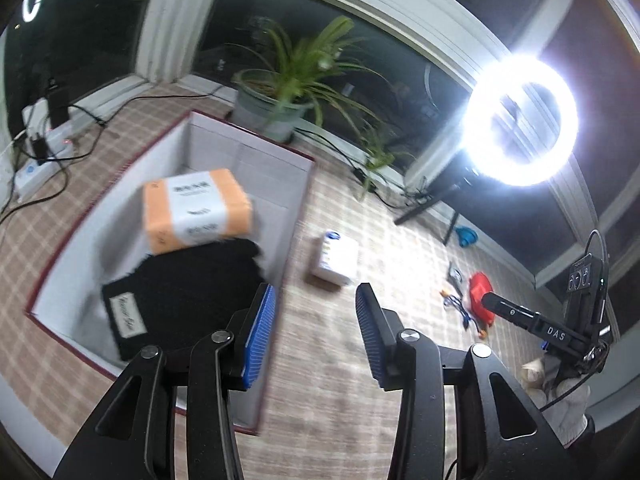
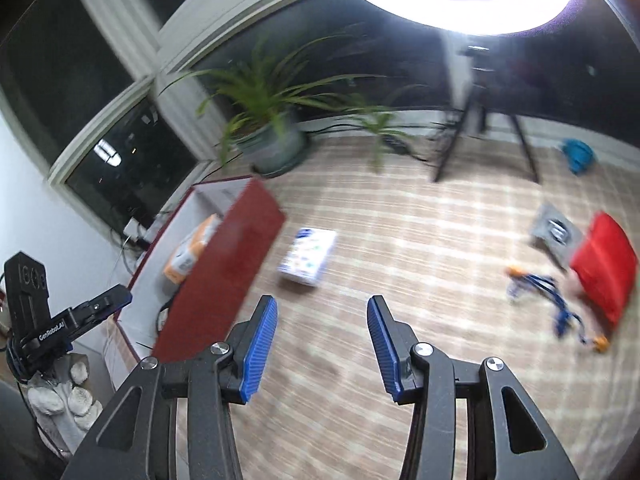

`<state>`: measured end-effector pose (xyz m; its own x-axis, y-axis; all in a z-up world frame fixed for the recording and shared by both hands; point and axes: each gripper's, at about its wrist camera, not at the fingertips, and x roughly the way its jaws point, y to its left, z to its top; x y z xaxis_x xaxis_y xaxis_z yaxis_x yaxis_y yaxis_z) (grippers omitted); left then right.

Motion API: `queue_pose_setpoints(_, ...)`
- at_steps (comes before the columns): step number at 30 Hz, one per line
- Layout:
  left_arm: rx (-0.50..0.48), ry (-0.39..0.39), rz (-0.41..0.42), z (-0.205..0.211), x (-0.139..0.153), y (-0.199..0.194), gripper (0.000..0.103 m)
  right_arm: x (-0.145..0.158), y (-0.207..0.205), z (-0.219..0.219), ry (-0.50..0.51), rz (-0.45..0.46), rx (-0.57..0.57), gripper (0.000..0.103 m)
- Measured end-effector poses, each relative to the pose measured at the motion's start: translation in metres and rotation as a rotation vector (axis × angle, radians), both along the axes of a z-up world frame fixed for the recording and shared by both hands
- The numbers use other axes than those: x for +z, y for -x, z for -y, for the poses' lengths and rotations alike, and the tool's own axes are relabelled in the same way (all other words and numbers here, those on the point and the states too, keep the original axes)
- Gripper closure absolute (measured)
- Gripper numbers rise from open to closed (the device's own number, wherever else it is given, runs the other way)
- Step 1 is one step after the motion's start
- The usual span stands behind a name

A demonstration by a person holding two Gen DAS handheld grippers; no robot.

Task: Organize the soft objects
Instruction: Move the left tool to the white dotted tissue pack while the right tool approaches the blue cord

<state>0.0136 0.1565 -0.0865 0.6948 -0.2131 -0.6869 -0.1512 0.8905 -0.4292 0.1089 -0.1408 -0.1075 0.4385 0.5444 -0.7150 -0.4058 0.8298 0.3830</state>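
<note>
A red-sided storage box (image 1: pixel 248 152) with white inner walls stands on the floor at the left. Inside it, an orange-and-white soft pack (image 1: pixel 198 210), blurred, sits over a folded black cloth (image 1: pixel 188 296) with a white label. My left gripper (image 1: pixel 315 292) hovers by the box's right wall, open, with nothing between its blue pads. My right gripper (image 2: pixel 320 302) is open and empty over bare carpet. A white-and-blue soft pack (image 2: pixel 308 256) lies on the floor just right of the box (image 2: pixel 224 272). A red pouch (image 2: pixel 604 264) lies far right.
A potted plant (image 1: pixel 272 108) stands behind the box, and a ring light (image 1: pixel 522 120) on a tripod stands to the right. A blue cord (image 2: pixel 552 300), a grey packet (image 2: pixel 554 232) and a teal item (image 2: pixel 578 154) lie near the red pouch. Cables and power strips run along the left window.
</note>
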Motion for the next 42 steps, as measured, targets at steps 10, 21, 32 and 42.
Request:
queue_pose_setpoints(10,-0.065,-0.079,0.007,0.077,-0.012,-0.014,0.045,-0.015,0.014,0.096,0.086,0.049,-0.075,0.056)
queue_pose_setpoints(21,-0.019,-0.181,-0.005,0.123,-0.051,-0.046,0.041,-0.050,-0.004,0.156,0.215,0.106,-0.051,0.053)
queue_pose_setpoints(32,0.007,-0.215,-0.037,0.127,-0.086,-0.090,0.040,-0.090,-0.046,0.158,0.271,0.061,-0.009,0.053)
queue_pose_setpoints(42,0.024,-0.251,-0.077,0.116,-0.111,-0.120,0.039,-0.108,-0.061,0.156,0.277,0.027,0.004,0.053)
